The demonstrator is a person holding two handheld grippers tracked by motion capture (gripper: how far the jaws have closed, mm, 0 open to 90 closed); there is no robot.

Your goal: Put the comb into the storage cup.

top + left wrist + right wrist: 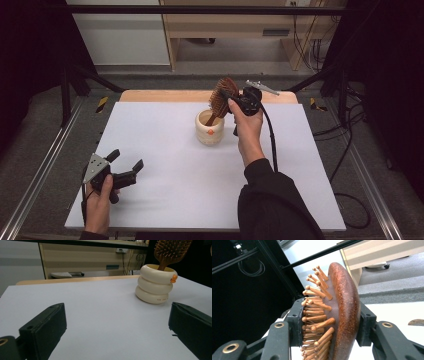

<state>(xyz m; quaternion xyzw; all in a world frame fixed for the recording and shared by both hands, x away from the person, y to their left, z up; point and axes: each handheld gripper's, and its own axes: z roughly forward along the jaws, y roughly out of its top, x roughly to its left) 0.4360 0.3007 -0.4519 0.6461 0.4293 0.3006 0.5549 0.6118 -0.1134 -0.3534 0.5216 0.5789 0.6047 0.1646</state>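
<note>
The right gripper (226,96) is clamping the head of a brown wooden paddle hairbrush with peg bristles (223,95), one jaw pressing on the tips of the bristles and the other on the smooth rounded back, as the right gripper view is showing close up (342,312). The brush is standing tilted, head up, with its handle going down into a cream-white ceramic holder shaped like three stacked rings with a small orange knob on its side (210,128). That holder is sitting on the white table top (165,200), towards the far middle of it, just to the left of the person's right hand (247,125), which is gripping the black body of the tool while a cable is trailing back along the dark sleeve (275,200). In the left gripper view the holder (155,285) is appearing to the upper right, with the brush head (172,250) rising out of it and leaning away over the rim. The left gripper (125,165) is resting low over the near left corner of the table, well apart from the holder, held in the person's left hand (100,200); its two black jaws are standing wide apart with nothing but bare table between them (115,325).
</note>
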